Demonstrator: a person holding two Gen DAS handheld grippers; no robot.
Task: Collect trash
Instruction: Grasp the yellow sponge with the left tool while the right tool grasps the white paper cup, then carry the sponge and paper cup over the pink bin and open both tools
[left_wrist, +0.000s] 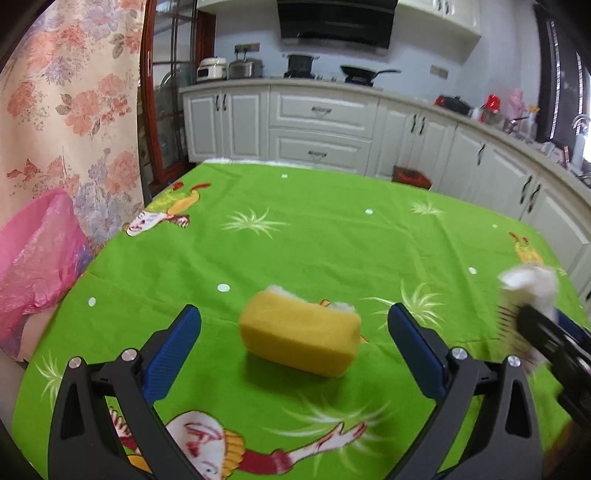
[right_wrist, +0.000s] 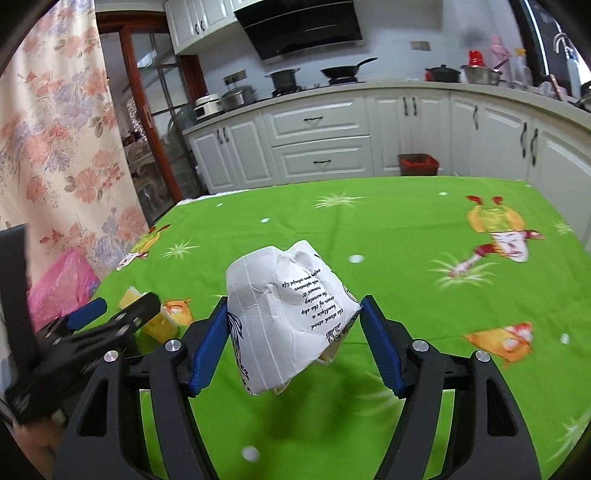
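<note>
crumpled paper cup tilted, base forward

Pretty open green tablecloth past the yellow sponge, which sits right between the spread left gripper fingers. Pink bag crowds the left edge, and the right gripper, clamping a crumpled paper cup, blocks the right.

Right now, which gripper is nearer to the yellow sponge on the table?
Left. The left gripper is open with the yellow sponge lying between its fingers. The right gripper is off to the sponge's right, shut on a crumpled paper cup.
</note>
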